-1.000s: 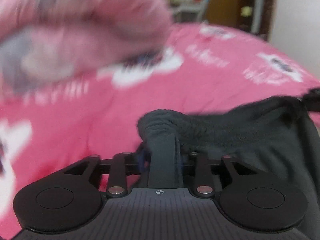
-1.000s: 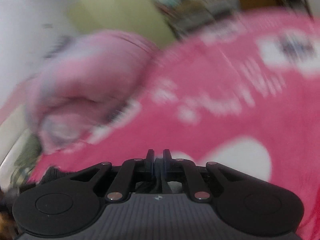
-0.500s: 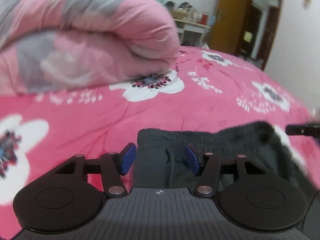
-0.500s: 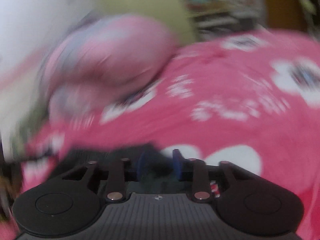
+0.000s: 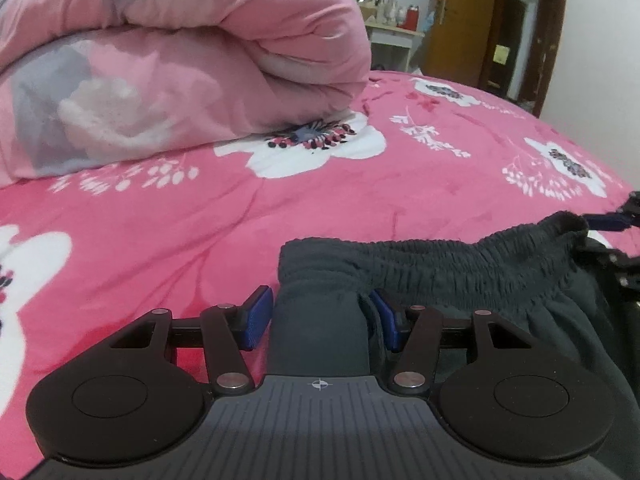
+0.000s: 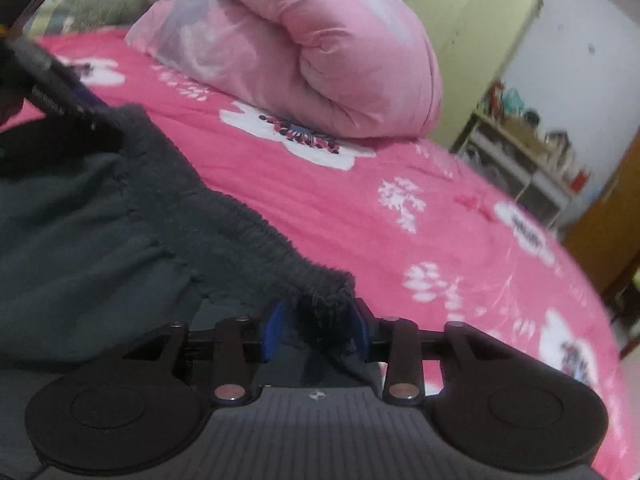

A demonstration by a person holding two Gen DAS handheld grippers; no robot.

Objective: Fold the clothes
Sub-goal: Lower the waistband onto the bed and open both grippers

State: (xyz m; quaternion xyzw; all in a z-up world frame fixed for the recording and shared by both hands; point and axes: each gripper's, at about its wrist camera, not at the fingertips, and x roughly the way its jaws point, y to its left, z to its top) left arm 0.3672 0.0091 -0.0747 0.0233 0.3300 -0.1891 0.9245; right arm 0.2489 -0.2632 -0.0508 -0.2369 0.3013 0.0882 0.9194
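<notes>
A: Waistband point(image 5: 460, 264) first, since it is your landmark. It is the elastic top edge of the dark trousers point(image 5: 560, 340), lying on the pink flowered bedspread point(image 5: 360, 208). Its long axis runs sideways, from one gripper across to the other.

B: And the left end?

A: Your left gripper point(image 5: 320, 318) sits at the waistband's left corner. A fold of that corner stands between the jaws. They are apart but closing. The left blue pad point(image 5: 256, 318) shows a sliver of gap to the cloth; the right pad is partly tucked behind the fold, so it has no firm clamp yet.

B: The middle?

A: The waistband sags in a shallow curve between its two ends and rests on the bedspread. The rolled pink quilt point(image 5: 180, 64) lies well beyond it and touches no cloth.

B: The right end?

A: Your right gripper point(image 6: 316, 326) is at the waistband's opposite corner. The fuzzy hem end hangs between its jaws. They are apart and opening, and at least the left blue pad point(image 6: 272, 334) stands clear of the cloth.

B: Which hand is nearer?

A: Neither; each is at its own corner. My judgement: the next move turns on both ends being pinched before you lift, keeping the waistband's axis square to you.
</notes>
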